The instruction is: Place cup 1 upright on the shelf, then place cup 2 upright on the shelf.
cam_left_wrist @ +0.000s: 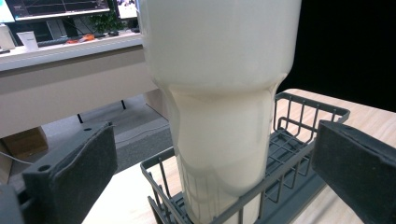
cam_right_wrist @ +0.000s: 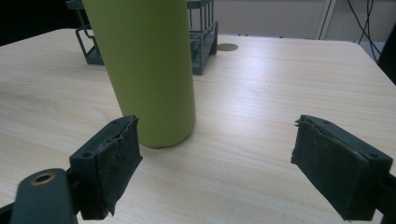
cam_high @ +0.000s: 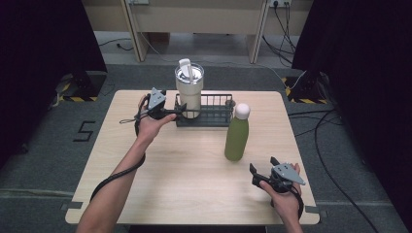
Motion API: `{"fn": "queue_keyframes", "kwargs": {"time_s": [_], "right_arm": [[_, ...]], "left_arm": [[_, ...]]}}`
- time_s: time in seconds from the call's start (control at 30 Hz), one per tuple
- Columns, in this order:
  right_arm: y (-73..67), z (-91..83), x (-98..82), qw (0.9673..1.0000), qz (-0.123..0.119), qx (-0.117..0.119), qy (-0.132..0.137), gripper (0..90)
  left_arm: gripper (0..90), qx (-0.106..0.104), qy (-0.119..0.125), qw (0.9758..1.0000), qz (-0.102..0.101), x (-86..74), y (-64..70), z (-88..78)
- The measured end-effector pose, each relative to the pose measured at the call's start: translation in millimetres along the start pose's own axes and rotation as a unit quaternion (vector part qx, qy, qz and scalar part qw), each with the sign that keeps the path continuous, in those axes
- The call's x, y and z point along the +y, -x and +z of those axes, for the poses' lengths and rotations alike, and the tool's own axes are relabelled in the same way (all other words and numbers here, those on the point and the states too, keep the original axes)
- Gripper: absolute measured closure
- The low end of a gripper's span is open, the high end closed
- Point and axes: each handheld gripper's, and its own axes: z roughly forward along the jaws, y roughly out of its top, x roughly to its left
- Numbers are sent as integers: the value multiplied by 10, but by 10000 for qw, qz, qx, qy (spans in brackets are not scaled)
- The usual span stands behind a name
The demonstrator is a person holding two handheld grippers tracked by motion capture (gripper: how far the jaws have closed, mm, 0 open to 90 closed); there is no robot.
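On a pale wooden table (cam_high: 194,170), the left gripper (cam_high: 179,112), jaws wide and empty, flanks the tumbler (cam_high: 189,90) standing in the rack (cam_high: 216,116), apparently just released, while the open right gripper (cam_high: 253,174) must advance to clasp the bottle (cam_high: 237,136).

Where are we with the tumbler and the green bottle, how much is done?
Done: the cream tumbler stands upright in the wire rack. In hand: the left gripper is open, jaws either side of the tumbler, not closed on it. Left: the green bottle stands on the table outside the rack; the right gripper is open and short of it.
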Motion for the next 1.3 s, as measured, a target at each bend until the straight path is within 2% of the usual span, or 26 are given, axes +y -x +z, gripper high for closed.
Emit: {"fn": "queue_keyframes", "kwargs": {"time_s": [0.27, 0.6, 0.93, 1.0, 1.3], "right_arm": [[0, -4, 28, 10000, 37, 7, 43, 148], [1, 19, 85, 9998, -43, 120, 156, 130], [-79, -18, 190, 9990, -274, 180, 304, 84], [-99, -19, 202, 9990, -249, 186, 324, 83], [-152, 7, 317, 9982, -292, 250, 459, 83]], "left_arm": [[0, -5, 22, 10000, 39, -8, 21, -67], [0, 69, 66, 10000, 25, -28, 18, -171], [0, 118, 197, 9997, -38, -10, 23, -404], [0, 130, 228, 9996, -72, -8, 19, -445], [0, 131, 265, 9995, 65, -18, 11, -645]]}}
